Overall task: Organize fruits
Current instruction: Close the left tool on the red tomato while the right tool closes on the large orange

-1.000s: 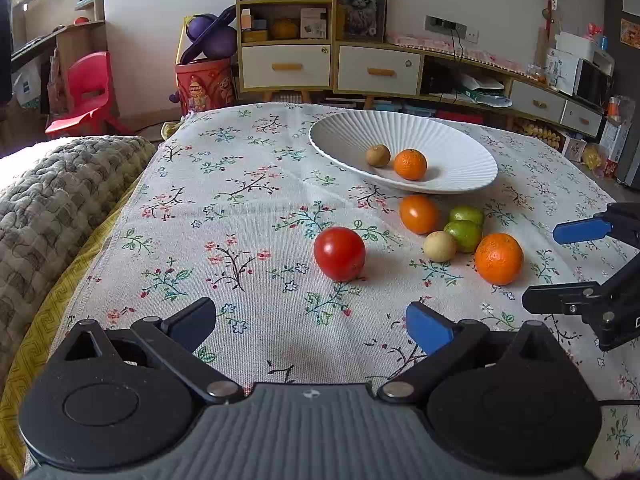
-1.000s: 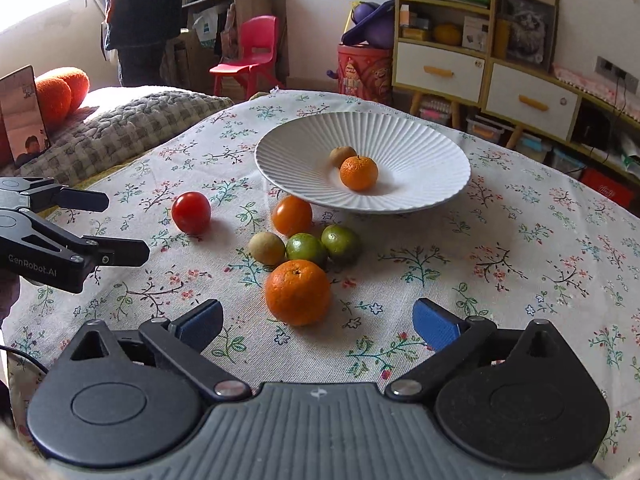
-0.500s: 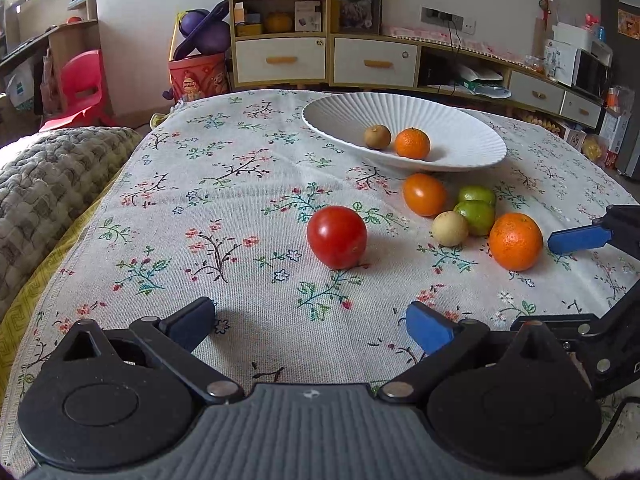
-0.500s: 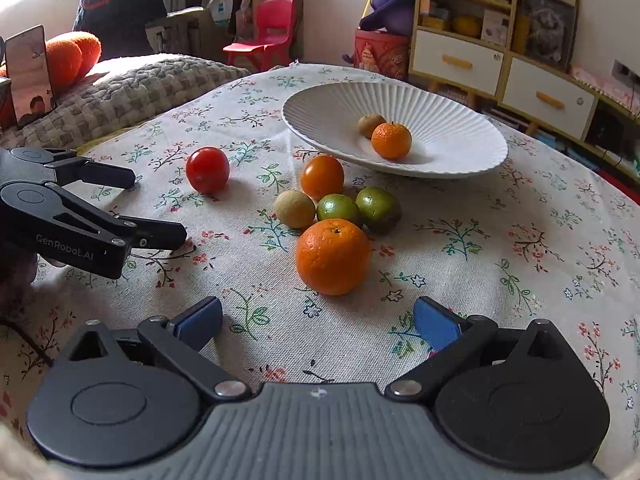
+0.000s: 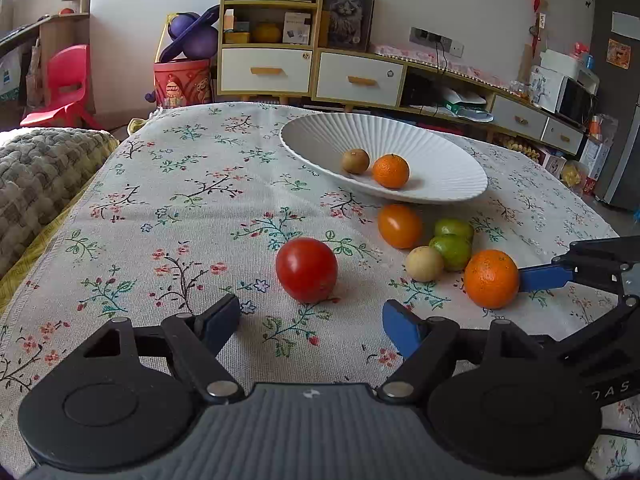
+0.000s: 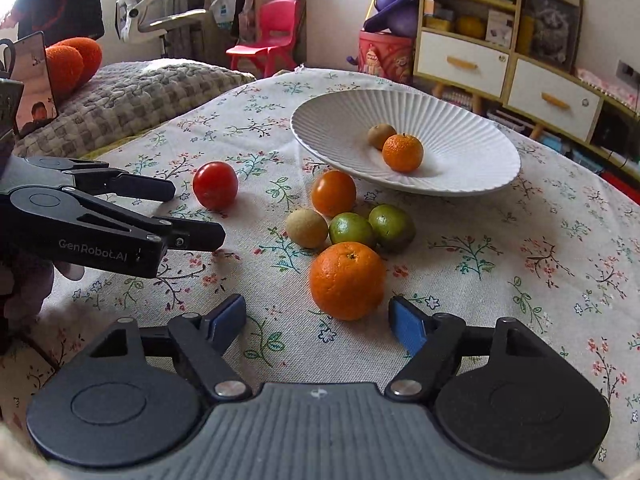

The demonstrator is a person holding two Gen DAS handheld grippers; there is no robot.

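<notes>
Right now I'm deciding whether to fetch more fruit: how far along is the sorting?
Early. Done: a small orange and a brown fruit lie in the white plate. In hand: nothing gripped; the left claw has just been closing around the tomato, the right claw around the big orange. Left: six fruits on the cloth.

This is a lived-in family home, probably a living room. A table with a flowered tablecloth stands in the middle, and a grey quilted blanket lies past its left edge. Along the far wall there is a low cabinet with white drawers and open shelves with boxes and a framed cat picture. A red child's chair, a purple toy and an office chair are also here.
</notes>
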